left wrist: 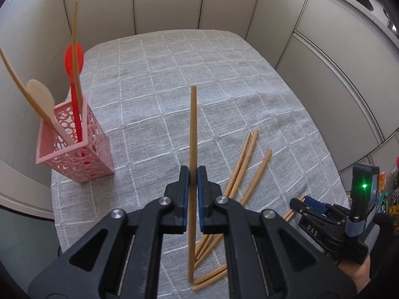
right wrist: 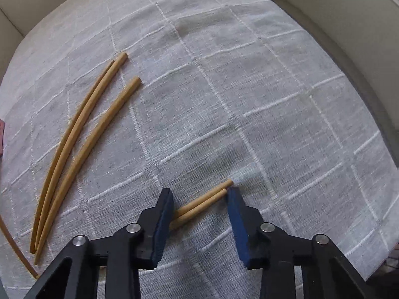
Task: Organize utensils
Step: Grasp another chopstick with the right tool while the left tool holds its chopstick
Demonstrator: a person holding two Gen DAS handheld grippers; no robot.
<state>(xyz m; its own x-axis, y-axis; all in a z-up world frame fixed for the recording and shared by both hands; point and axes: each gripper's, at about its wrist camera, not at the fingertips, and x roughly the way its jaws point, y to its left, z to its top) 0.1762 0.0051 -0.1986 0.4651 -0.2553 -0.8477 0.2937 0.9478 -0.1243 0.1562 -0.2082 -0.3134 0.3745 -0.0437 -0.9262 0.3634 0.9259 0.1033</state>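
Beside left tongs (left wrist: pixel 192 174), loose chopsticks (left wrist: pixel 245 164)

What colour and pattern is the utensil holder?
Pink utensil holder, with walls pierced by circular cut-outs; seen best in the left wrist view.

Worktop (left wrist: pixel 174 74) covered by a grey cloth (right wrist: pixel 249 99) with a white woven grid; cloth creased in places; off-white partition panels (left wrist: pixel 169 2) stand close behind the worktop and along both sides, split by thin dark vertical seams; right-hand panels (left wrist: pixel 336 57) carry a grey frame line; daylight, soft and even, brighter patch at top left corner; colourful clutter (left wrist: pixel 389 189) at far right edge, too small to identify; darker floor or gap (left wrist: pixel 25 244) below the cloth's left edge; pale ledge (left wrist: pixel 22 196) at left.
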